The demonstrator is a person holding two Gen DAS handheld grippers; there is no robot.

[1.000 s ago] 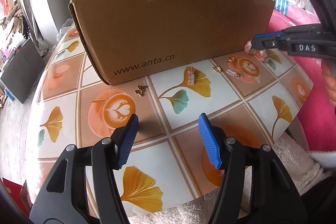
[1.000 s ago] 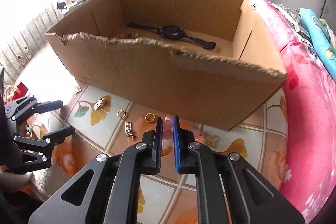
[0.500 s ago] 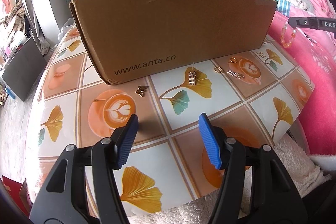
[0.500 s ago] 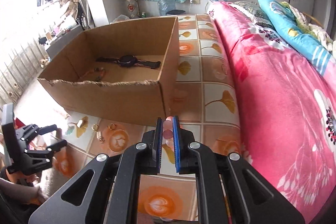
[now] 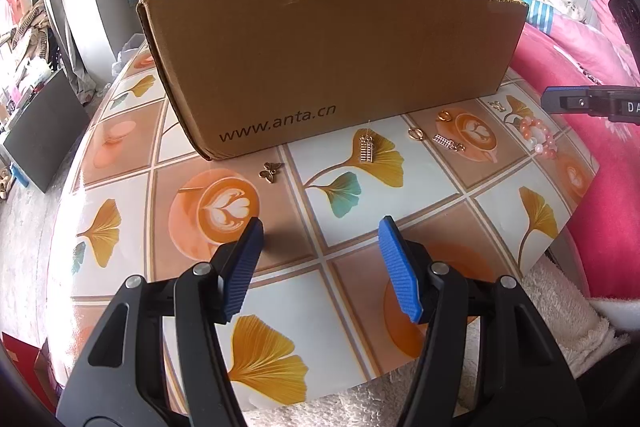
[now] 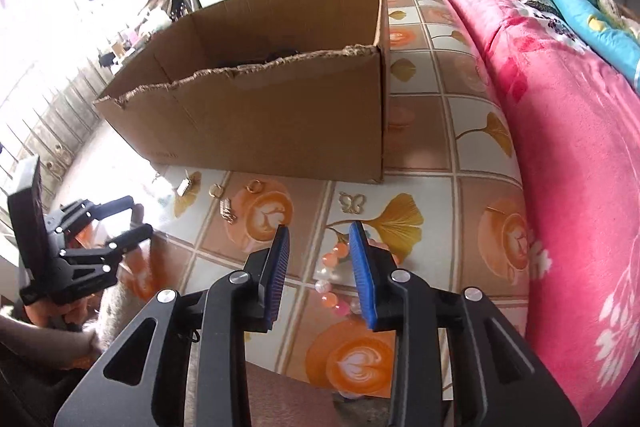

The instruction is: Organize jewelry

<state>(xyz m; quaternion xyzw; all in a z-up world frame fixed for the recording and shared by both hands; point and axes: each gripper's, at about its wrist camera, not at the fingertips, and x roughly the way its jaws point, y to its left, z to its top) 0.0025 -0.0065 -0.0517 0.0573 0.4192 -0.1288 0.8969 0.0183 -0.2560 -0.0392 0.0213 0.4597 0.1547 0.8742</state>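
A pink and white bead bracelet (image 6: 334, 277) lies on the patterned table between the fingers of my open right gripper (image 6: 320, 267); it also shows in the left wrist view (image 5: 538, 137). Small gold pieces lie along the front of the cardboard box (image 5: 332, 67): a butterfly charm (image 5: 271, 171), an abacus charm (image 5: 366, 149), a ring (image 5: 415, 133), a chain piece (image 5: 447, 143), a hoop (image 5: 444, 115) and a second butterfly (image 6: 352, 203). My left gripper (image 5: 320, 267) is open and empty above the table's near part.
The box (image 6: 272, 107) stands on the table's far half with a dark item inside, mostly hidden. A pink blanket (image 6: 580, 147) lies along the table's right edge. A white fluffy cloth (image 5: 560, 327) hangs below the near table edge.
My right gripper has opened and let go of the bead bracelet, which now lies on the table. It was held up, clamped, half a second ago. The left gripper has not moved.
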